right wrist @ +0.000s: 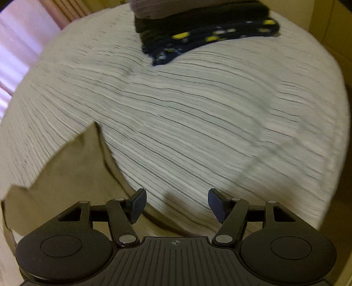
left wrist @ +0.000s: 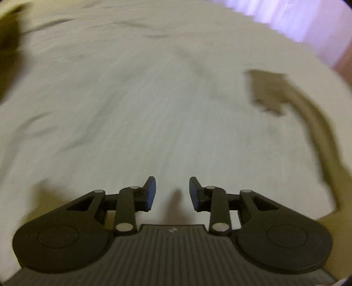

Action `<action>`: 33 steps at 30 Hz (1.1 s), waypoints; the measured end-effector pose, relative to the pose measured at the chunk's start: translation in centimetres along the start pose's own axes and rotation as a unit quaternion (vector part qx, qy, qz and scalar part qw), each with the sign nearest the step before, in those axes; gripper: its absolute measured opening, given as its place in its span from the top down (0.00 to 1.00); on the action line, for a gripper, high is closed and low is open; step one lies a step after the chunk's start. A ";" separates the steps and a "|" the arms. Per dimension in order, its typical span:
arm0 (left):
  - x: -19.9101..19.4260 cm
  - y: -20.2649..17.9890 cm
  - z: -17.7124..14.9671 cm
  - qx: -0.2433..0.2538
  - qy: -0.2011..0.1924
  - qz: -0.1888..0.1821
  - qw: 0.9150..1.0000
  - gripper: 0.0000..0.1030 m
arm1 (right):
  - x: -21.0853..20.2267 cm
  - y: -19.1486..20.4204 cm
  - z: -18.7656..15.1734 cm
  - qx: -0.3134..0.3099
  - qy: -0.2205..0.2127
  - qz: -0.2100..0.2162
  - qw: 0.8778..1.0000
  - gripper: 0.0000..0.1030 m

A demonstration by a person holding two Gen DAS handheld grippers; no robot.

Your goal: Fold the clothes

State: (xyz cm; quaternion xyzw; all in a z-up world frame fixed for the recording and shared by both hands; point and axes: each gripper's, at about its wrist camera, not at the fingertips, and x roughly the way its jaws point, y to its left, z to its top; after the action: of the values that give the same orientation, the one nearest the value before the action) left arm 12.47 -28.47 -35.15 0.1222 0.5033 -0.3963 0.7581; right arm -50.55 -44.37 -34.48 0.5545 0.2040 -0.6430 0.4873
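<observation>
A white garment with thin dark stripes (right wrist: 187,114) lies spread over the tan table (right wrist: 66,176) and fills most of both views; it shows blurred in the left wrist view (left wrist: 154,99). My left gripper (left wrist: 172,193) is open and empty just above the cloth. My right gripper (right wrist: 177,205) is open wide and empty, over the garment's near edge, next to a notch between sleeve and body.
A stack of folded clothes, dark navy with yellow and white spots (right wrist: 204,33), sits at the far side on the garment's edge. A grey folded piece (right wrist: 154,8) tops it. Pink curtains (right wrist: 15,44) hang at the left. Bare tan table (left wrist: 270,92) shows at the right.
</observation>
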 end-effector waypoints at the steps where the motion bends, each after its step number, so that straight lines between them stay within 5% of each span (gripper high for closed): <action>1: 1.6 -1.3 1.2 -0.010 0.003 -0.028 1.000 0.71 | 0.6 0.7 0.4 -0.001 -0.001 0.005 1.000 0.36; 5: 8.1 -5.9 5.3 -0.055 0.013 -0.110 0.992 0.70 | 2.8 2.9 1.9 -0.004 -0.004 0.014 1.000 0.36; 12: 17.5 -10.0 10.3 -0.135 0.026 -0.130 0.982 0.73 | 5.6 5.0 3.5 -0.001 0.003 0.003 1.000 0.36; 13: 18.7 -10.1 10.9 -0.146 0.030 -0.127 0.981 0.80 | 6.0 5.3 3.6 -0.002 0.006 -0.002 1.000 0.36; 14: 19.9 -10.2 11.4 -0.157 0.033 -0.124 0.979 1.00 | 6.5 5.5 3.8 -0.002 0.009 -0.007 1.000 0.36; 17: 20.6 -10.7 14.1 -0.167 0.032 -0.135 0.976 1.00 | 7.8 6.0 4.3 0.000 0.013 -0.021 1.000 0.36; 21: 18.0 -12.5 21.5 -0.124 -0.050 -0.168 0.977 1.00 | 8.9 6.8 5.4 0.006 0.013 -0.034 0.999 0.36; 24: 15.7 -13.1 28.1 -0.113 -0.141 -0.170 0.969 1.00 | 9.4 7.8 6.4 0.006 0.007 -0.035 0.999 0.36; 25: 14.9 -13.3 30.2 -0.109 -0.170 -0.170 0.964 0.99 | 9.7 8.1 6.6 0.005 0.005 -0.035 0.999 0.36; 27: 15.1 -13.2 32.1 -0.099 -0.182 -0.137 0.969 0.93 | 10.3 8.8 6.9 0.005 0.002 -0.032 0.999 0.36; 30: 17.2 -12.0 30.2 -0.105 -0.135 -0.110 0.979 0.80 | 11.2 9.5 6.7 0.004 0.001 -0.029 1.000 0.36; 33: 20.9 -10.3 26.2 -0.140 -0.063 -0.098 0.983 0.79 | 11.7 9.8 6.3 -0.003 -0.001 -0.029 1.000 0.36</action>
State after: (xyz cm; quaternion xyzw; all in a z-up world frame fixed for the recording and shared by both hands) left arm 26.17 -60.55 -38.79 -0.0606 0.5143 -0.4010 0.7556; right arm -44.33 -58.47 -40.53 0.5465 0.2213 -0.6565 0.4705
